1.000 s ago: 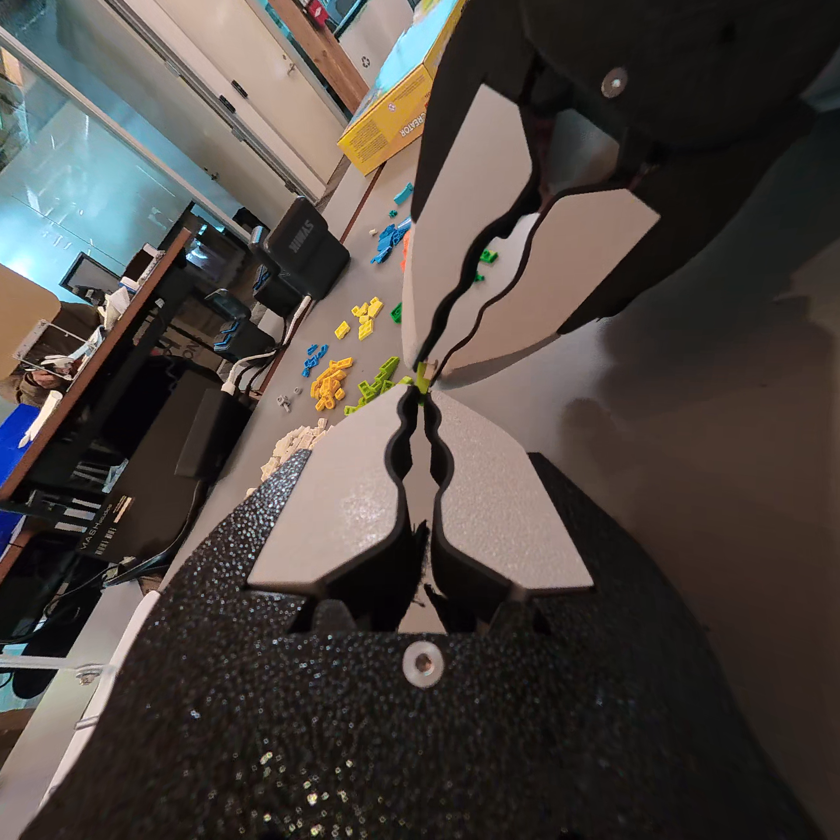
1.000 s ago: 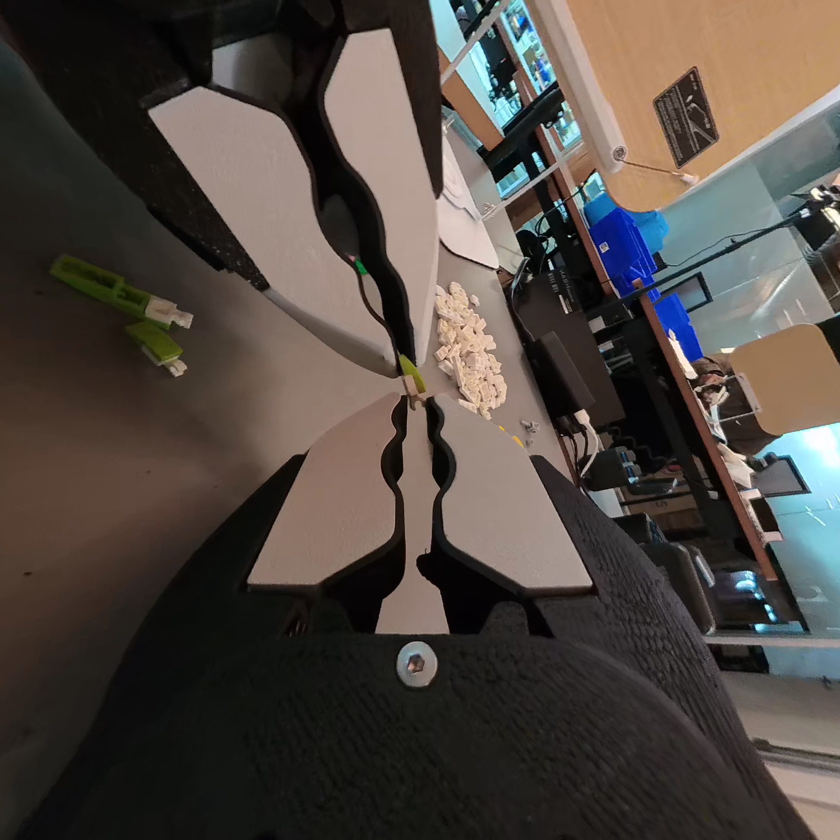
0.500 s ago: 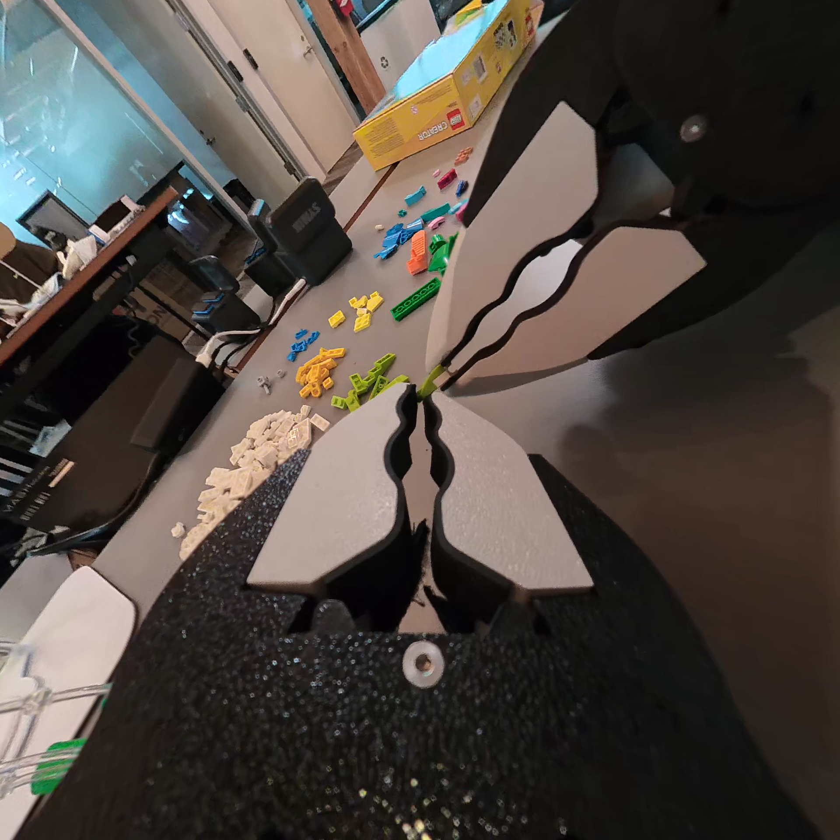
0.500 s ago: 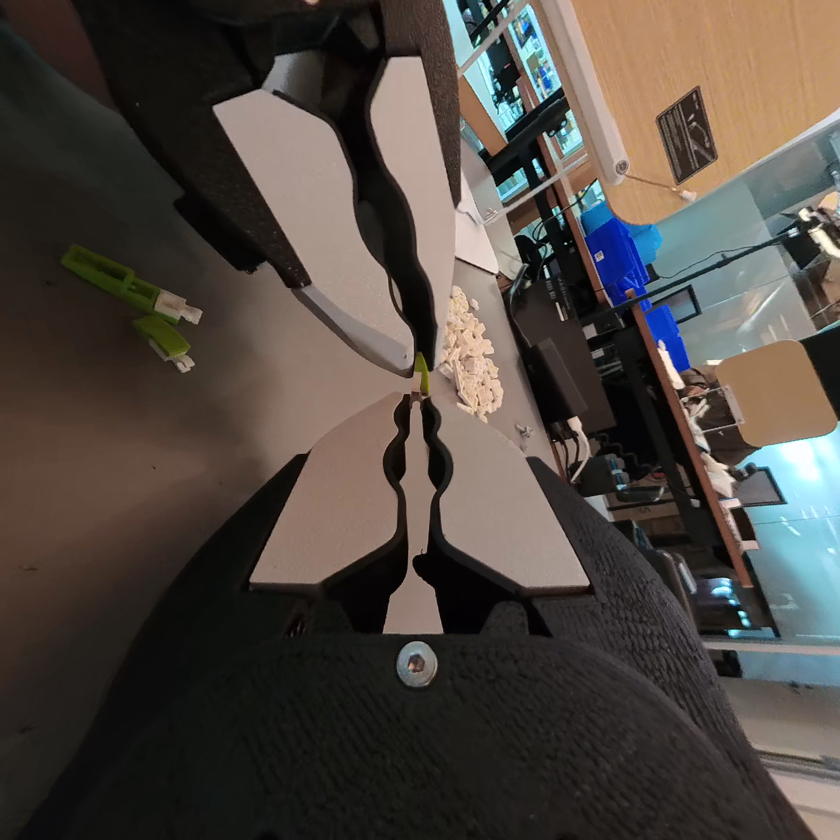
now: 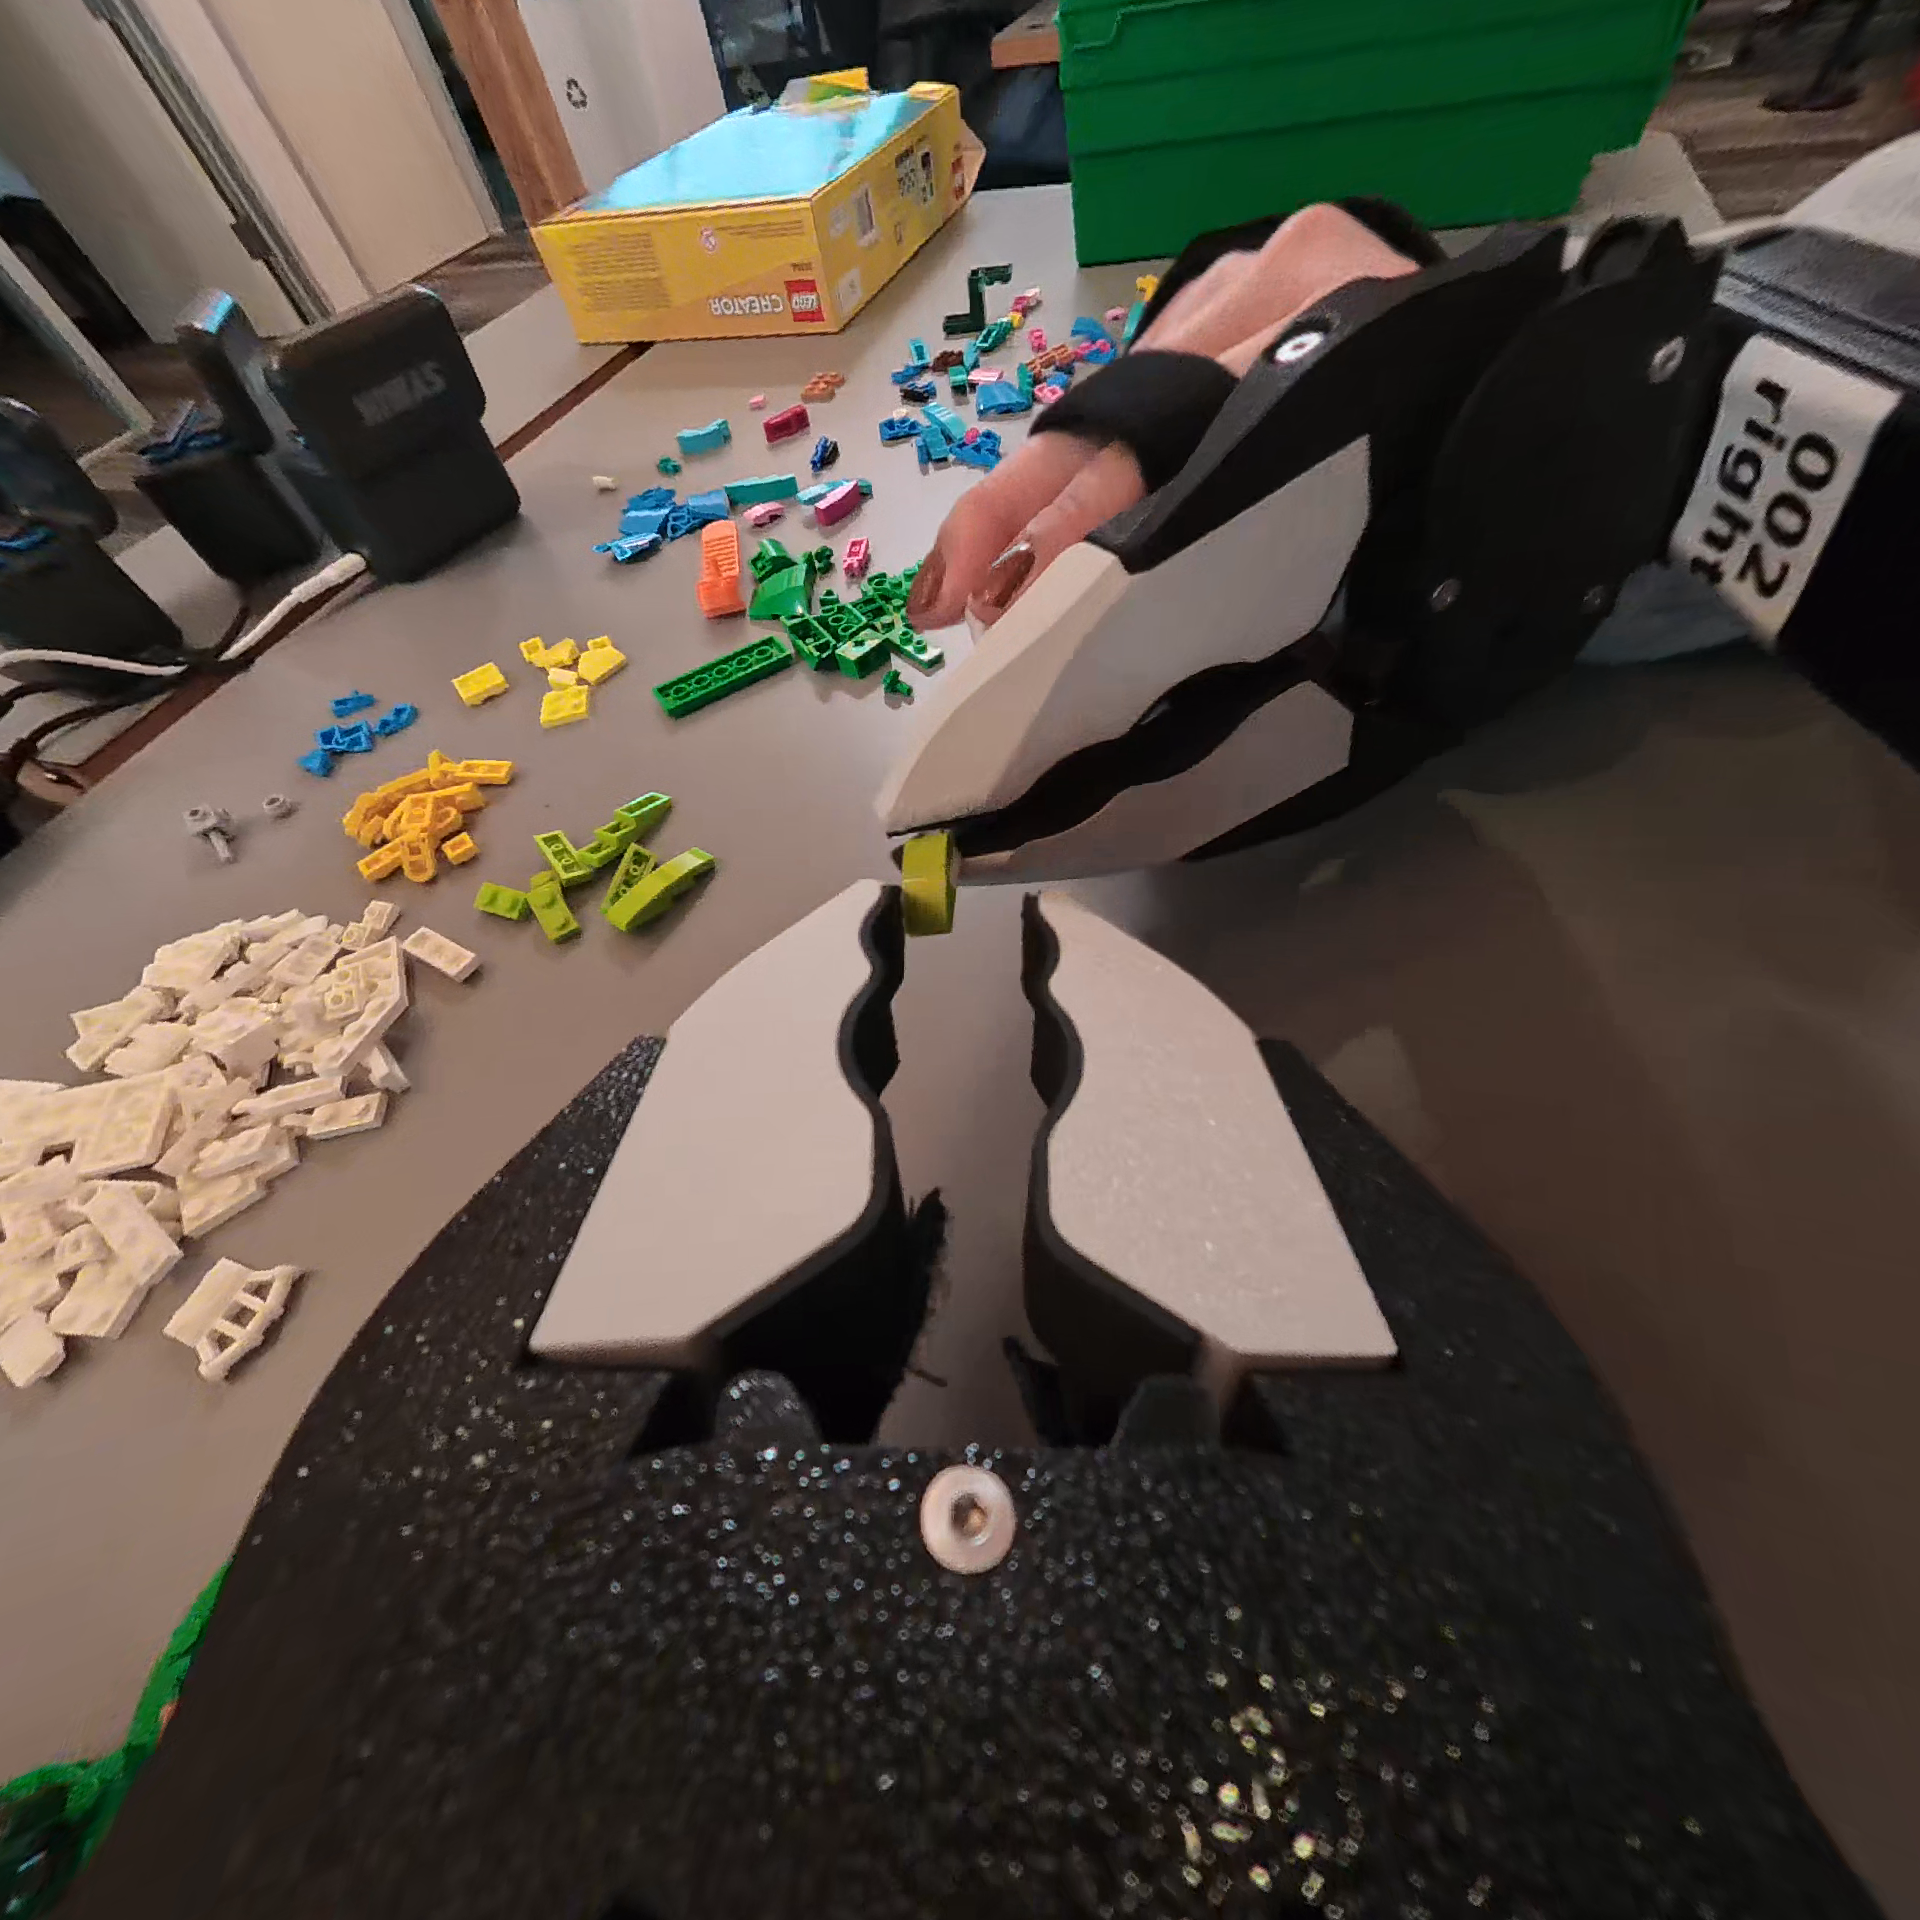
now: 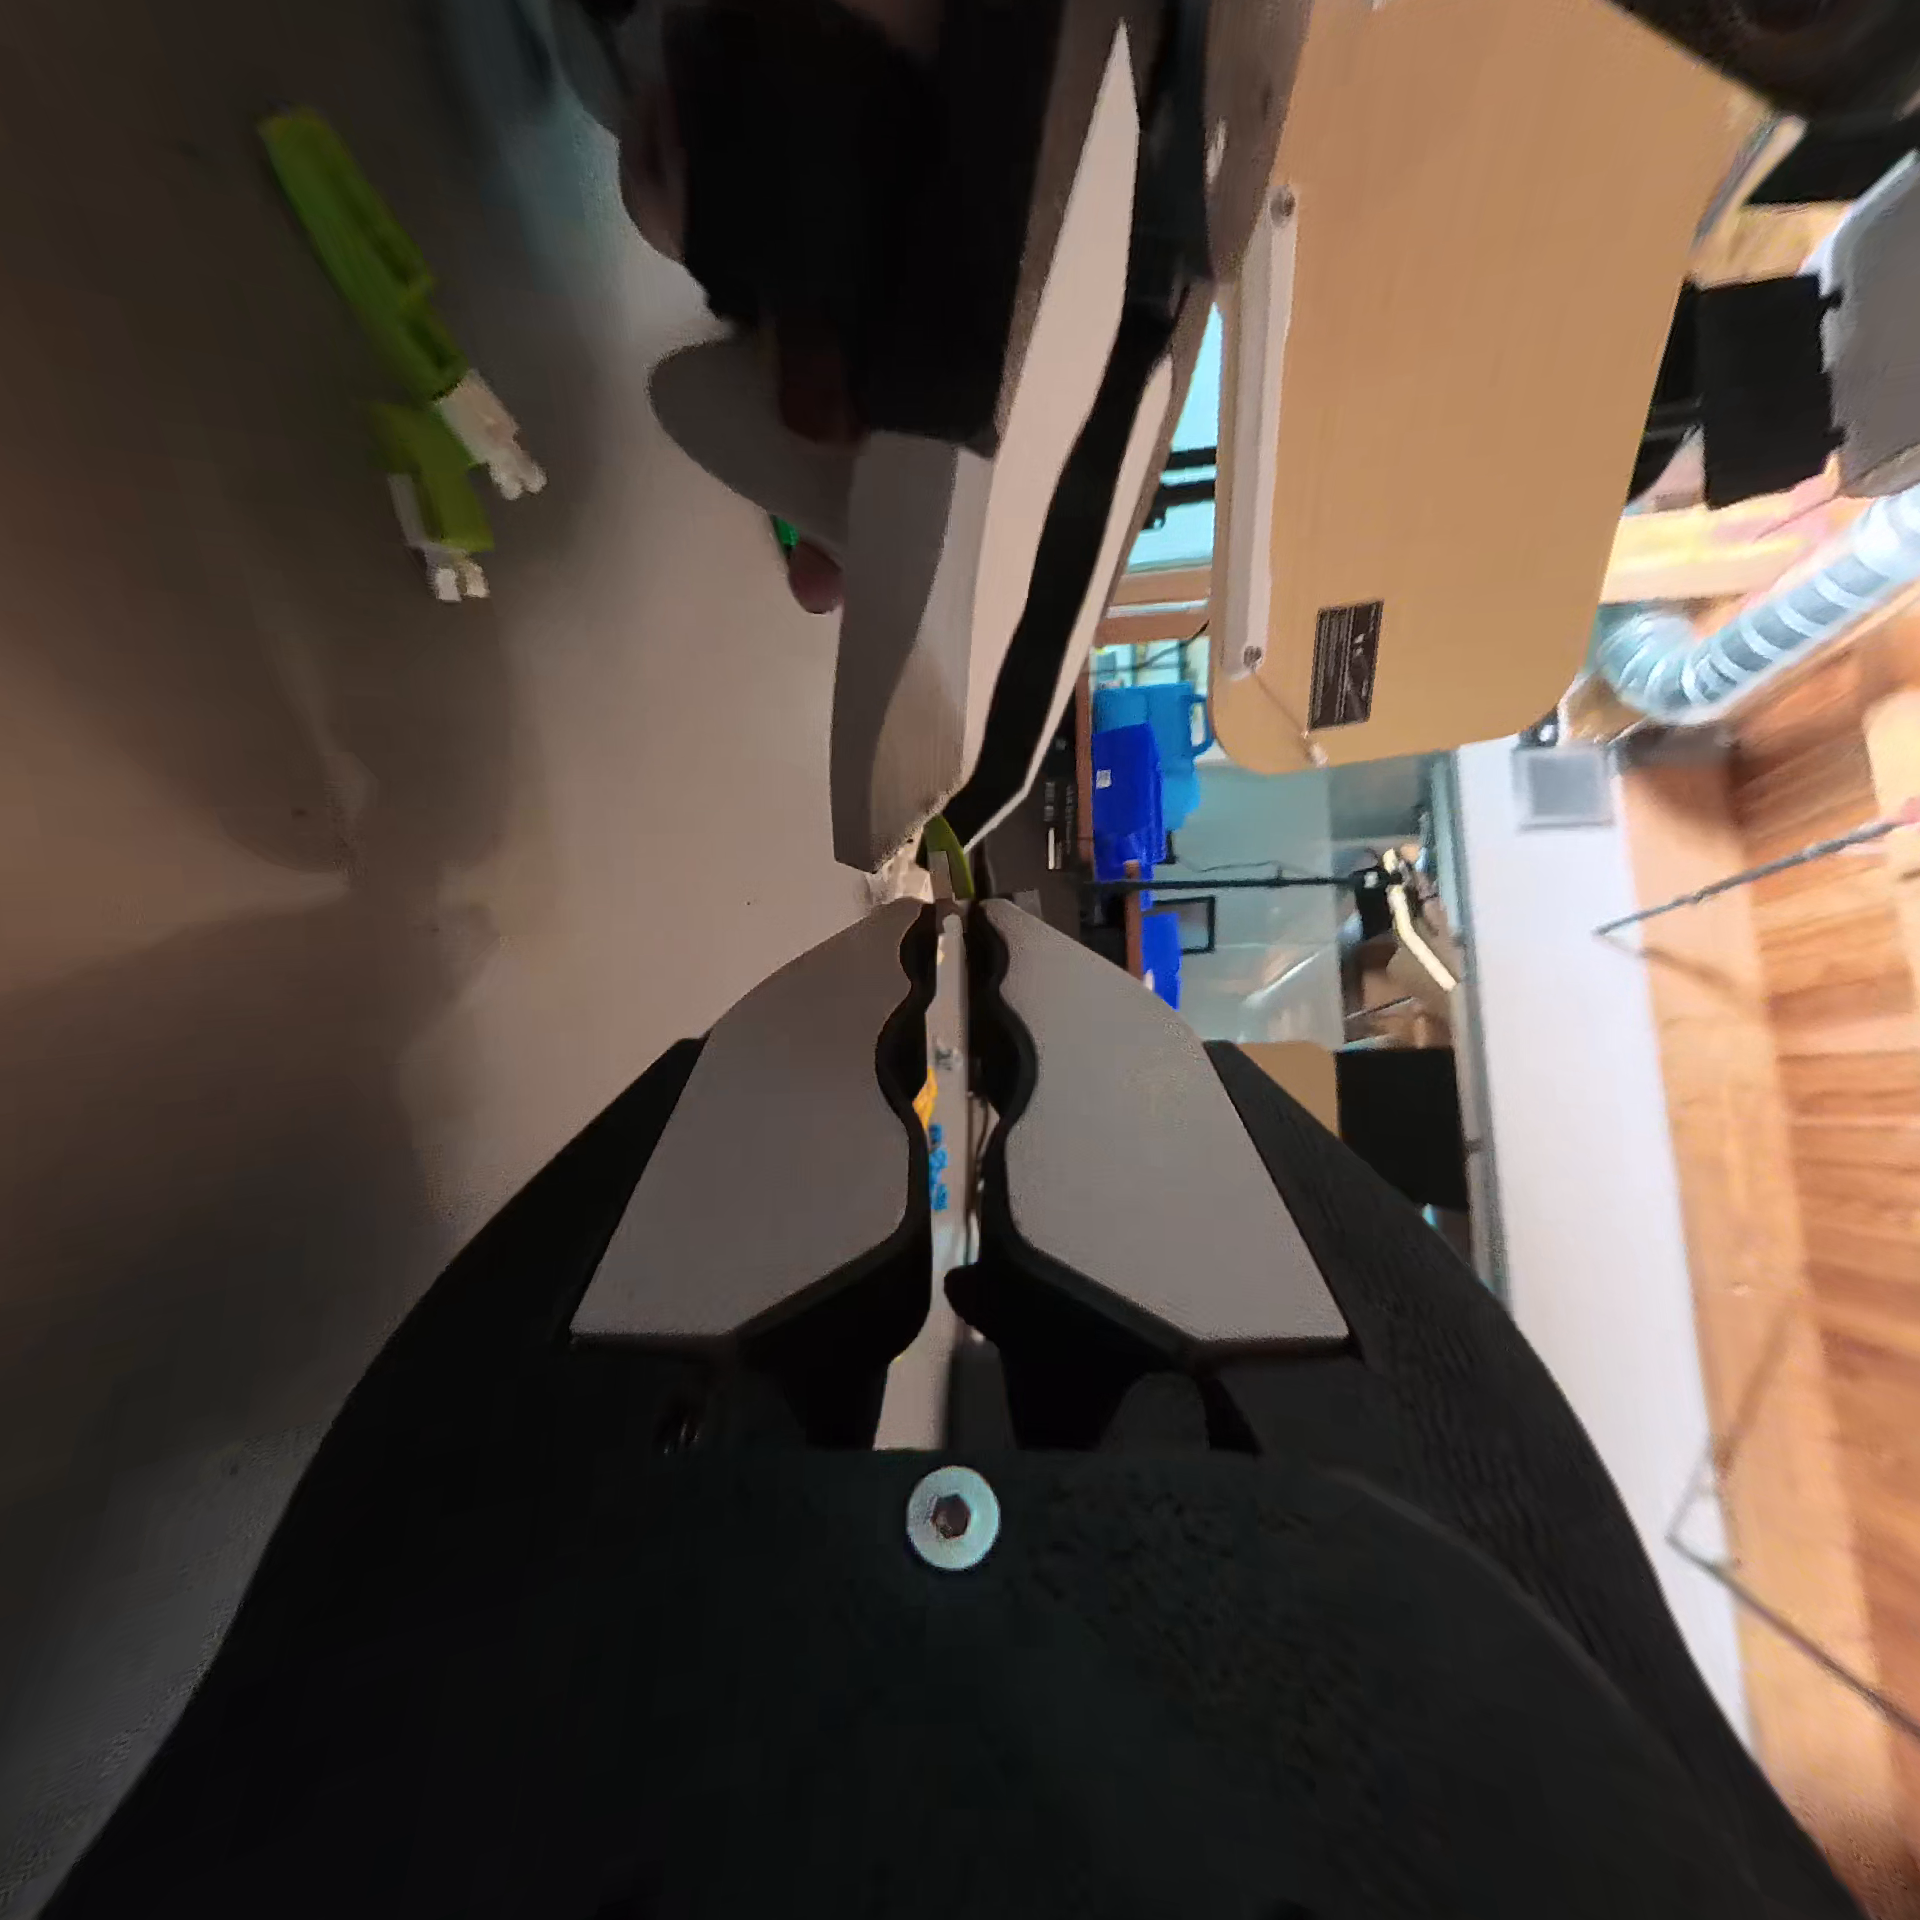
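Observation:
In the left wrist view my left gripper (image 5: 961,914) is open above the grey table (image 5: 1455,1039). A small lime-green brick (image 5: 928,883) hangs at the tip of its left finger (image 5: 831,956), clear of the right finger. My right gripper (image 5: 920,836) reaches in from the right and is shut on the top of that brick. In the right wrist view my right gripper (image 6: 948,914) pinches the thin lime and white piece (image 6: 951,857) at its tips. The left gripper's fingers (image 6: 894,727) come down from above, parted around the piece.
Sorted brick piles lie at left: white (image 5: 177,1091), lime (image 5: 592,873), orange-yellow (image 5: 416,816), blue (image 5: 353,727), green (image 5: 831,623). A yellow box (image 5: 748,239), a green crate (image 5: 1330,114) and a black device (image 5: 384,436) stand behind. Two lime-and-white assemblies (image 6: 416,416) lie on the table. Less than 4 cm separates the two grippers' tips.
My left gripper was shut on the lime brick together with the right one and has now opened and let go. The right gripper stays shut on it. Both views have swung round.

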A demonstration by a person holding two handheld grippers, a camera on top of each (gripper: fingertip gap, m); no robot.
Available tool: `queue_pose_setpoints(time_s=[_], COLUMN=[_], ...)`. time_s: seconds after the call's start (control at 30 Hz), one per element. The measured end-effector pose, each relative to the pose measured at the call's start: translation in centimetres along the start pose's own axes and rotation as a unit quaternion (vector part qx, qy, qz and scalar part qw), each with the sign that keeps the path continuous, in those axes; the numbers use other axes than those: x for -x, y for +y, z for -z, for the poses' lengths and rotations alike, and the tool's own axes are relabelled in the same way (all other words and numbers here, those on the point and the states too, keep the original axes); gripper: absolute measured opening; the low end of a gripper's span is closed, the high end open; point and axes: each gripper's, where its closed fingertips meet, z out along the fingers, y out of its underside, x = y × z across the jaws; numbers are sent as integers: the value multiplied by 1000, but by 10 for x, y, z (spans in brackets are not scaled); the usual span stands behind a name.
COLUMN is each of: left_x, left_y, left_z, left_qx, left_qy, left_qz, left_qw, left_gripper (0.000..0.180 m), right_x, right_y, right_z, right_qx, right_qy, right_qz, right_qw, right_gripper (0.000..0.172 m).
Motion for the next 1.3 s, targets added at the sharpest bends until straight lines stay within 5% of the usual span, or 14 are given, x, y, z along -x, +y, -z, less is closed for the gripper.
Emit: queue_pose_setpoints(time_s=[0.3, 0.67, 1.3], left_x=[-3, 0, -9], left_y=[-3, -10, -31], left_z=[2, 4, 10], left_qx=[-12, -11, -121], left_qy=[10, -15, 82], left_qz=[-4, -27, 131], left_qw=[1000, 999, 981], left_gripper=[8, 7, 6], right_x=[3, -2, -14], right_y=[-8, -7, -9], right_z=[5, 4, 15], right_qx=[-31, -24, -41], right_qy=[18, 16, 9], right_qz=[107, 75, 70], right_qw=[994, 997, 997], right_gripper=[4, 3, 3])
